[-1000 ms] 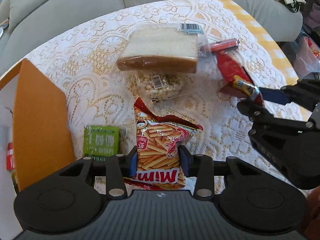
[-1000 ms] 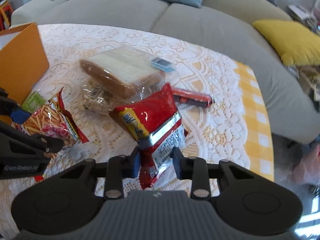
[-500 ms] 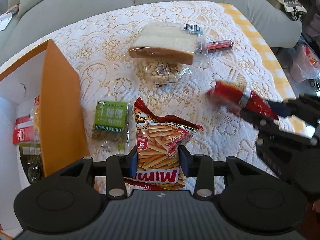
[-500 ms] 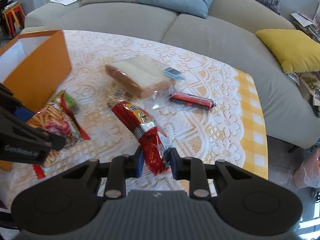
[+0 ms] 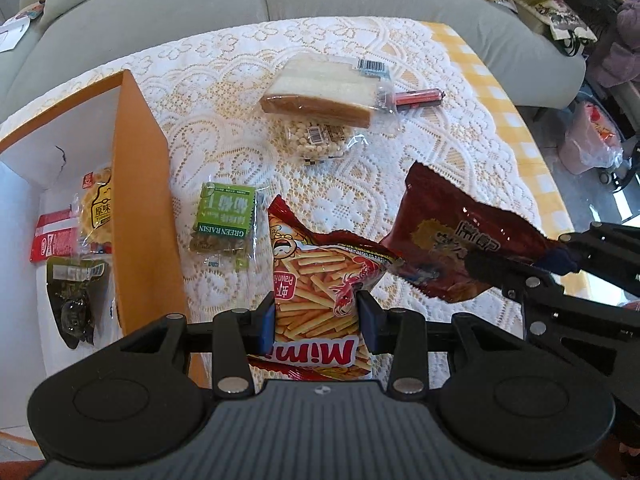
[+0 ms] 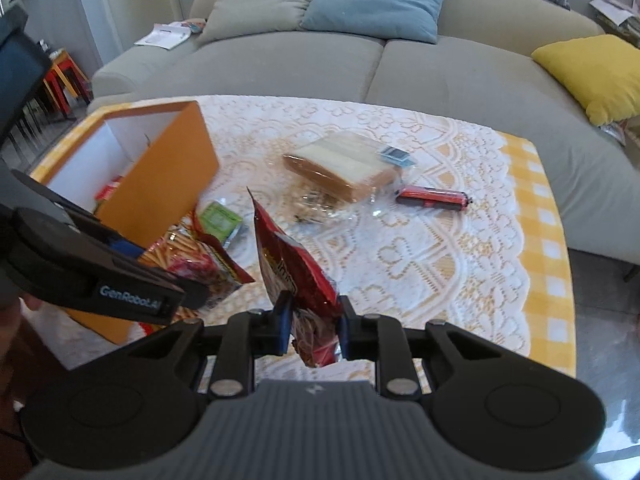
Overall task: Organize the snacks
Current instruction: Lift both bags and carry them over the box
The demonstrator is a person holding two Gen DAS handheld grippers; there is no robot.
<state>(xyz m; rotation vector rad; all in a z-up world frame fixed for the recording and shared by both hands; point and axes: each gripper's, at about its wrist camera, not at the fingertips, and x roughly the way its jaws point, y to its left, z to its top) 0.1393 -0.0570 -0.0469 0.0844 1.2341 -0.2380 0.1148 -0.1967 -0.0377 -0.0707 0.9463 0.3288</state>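
My left gripper is shut on a Mimi prawn-stick bag, held just above the lace tablecloth beside the orange box. My right gripper has its jaws closing tight on the crumpled lower end of a dark red snack bag, which hangs in the air to the right of the Mimi bag. In the left wrist view the red bag juts from the right gripper. The box is open on top and holds several packets.
A green raisin pack lies next to the box. Farther back lie bagged bread on top of a nut pack, and a red sausage stick. A grey sofa borders the table's far side.
Both grippers rose with their bags, so the table looks farther off. The red bag left the cloth and now hangs upright, squeezed narrower. More of the box's inside shows.
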